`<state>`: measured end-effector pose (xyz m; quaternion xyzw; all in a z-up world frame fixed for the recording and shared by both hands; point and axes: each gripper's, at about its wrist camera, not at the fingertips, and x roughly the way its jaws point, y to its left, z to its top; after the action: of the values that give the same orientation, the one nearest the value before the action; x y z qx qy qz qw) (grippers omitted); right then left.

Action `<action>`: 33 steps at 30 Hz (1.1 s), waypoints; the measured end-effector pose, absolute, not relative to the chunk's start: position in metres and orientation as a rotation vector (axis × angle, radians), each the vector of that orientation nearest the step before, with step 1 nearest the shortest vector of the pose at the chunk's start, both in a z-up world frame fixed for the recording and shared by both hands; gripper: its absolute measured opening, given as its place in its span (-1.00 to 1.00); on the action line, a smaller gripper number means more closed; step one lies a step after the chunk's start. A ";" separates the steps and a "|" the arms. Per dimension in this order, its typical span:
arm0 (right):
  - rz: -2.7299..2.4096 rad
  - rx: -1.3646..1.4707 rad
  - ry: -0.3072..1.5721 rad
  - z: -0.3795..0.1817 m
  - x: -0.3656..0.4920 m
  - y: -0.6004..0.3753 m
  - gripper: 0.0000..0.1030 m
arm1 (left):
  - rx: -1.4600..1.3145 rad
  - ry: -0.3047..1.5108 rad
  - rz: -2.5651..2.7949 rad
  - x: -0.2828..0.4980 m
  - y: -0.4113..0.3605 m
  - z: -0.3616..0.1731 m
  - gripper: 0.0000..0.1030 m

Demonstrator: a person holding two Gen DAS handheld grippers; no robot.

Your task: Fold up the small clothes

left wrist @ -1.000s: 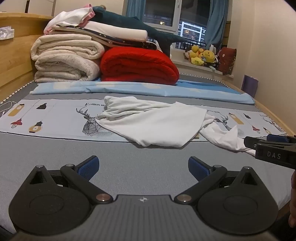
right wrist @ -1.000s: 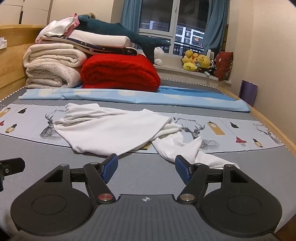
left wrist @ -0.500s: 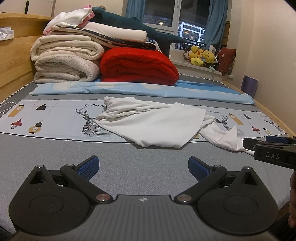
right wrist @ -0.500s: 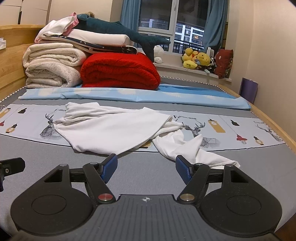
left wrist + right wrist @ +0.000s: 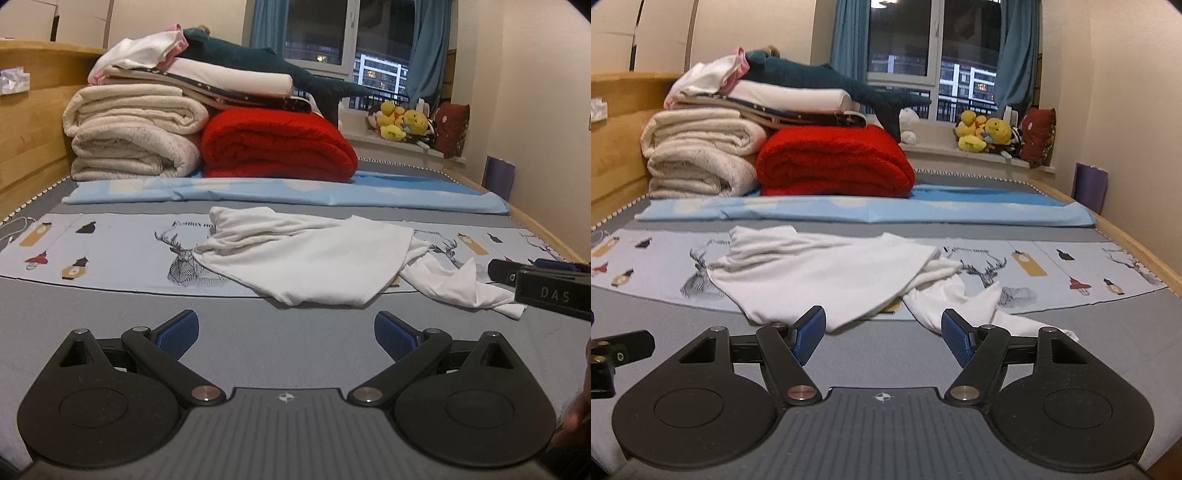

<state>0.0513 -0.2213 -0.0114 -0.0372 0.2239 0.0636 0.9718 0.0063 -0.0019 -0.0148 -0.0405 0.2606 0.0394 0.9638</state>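
A: Nearest the cameras, left gripper (image 5: pixel 283 328) and right gripper (image 5: pixel 883 330) are both spread wide, holding nothing
B: Ahead, the white garment (image 5: pixel 827 275) lies crumpled on the bed (image 5: pixel 1089 332); pinch its near edge low and flatten it first

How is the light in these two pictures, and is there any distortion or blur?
Left wrist view: warm indoor light, dark night window, black fisheye corners, sharp white garment, soft shadow under its near edge. Right wrist view: same warm light, bed edge curved by the lens, right gripper sharp, yellow toys slightly soft.
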 end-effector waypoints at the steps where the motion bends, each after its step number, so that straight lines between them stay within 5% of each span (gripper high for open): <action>1: 0.131 -0.080 0.445 -0.010 0.051 -0.221 0.37 | -0.083 0.523 0.081 0.006 -0.002 -0.015 0.97; 11: 0.122 -0.069 0.391 0.031 0.079 -0.240 0.41 | -0.063 0.523 0.082 0.009 0.001 -0.019 0.98; 22: 0.050 0.061 0.464 0.007 0.116 -0.264 0.37 | -0.071 0.614 0.119 0.033 0.012 -0.033 0.89; 25: 0.085 0.114 0.475 0.006 0.122 -0.266 0.19 | -0.082 0.643 0.122 0.056 0.013 -0.036 0.47; 27: 0.104 0.123 0.459 0.009 0.123 -0.270 0.02 | -0.099 0.656 0.100 0.079 0.013 -0.039 -0.35; 28: 0.112 0.126 0.455 0.010 0.124 -0.272 -0.15 | -0.111 0.666 0.088 0.090 0.013 -0.041 -0.54; 31: 0.145 0.144 0.452 0.012 0.127 -0.280 -0.55 | -0.186 0.710 0.073 0.129 0.015 -0.054 -0.62; 33: 0.151 0.157 0.470 0.012 0.130 -0.287 -0.57 | -0.254 0.734 0.072 0.155 0.019 -0.068 -0.56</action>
<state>0.1296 -0.2866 0.0116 0.0778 0.2324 0.0746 0.9666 0.1553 0.0194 -0.0682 -0.1237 0.3579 0.0353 0.9249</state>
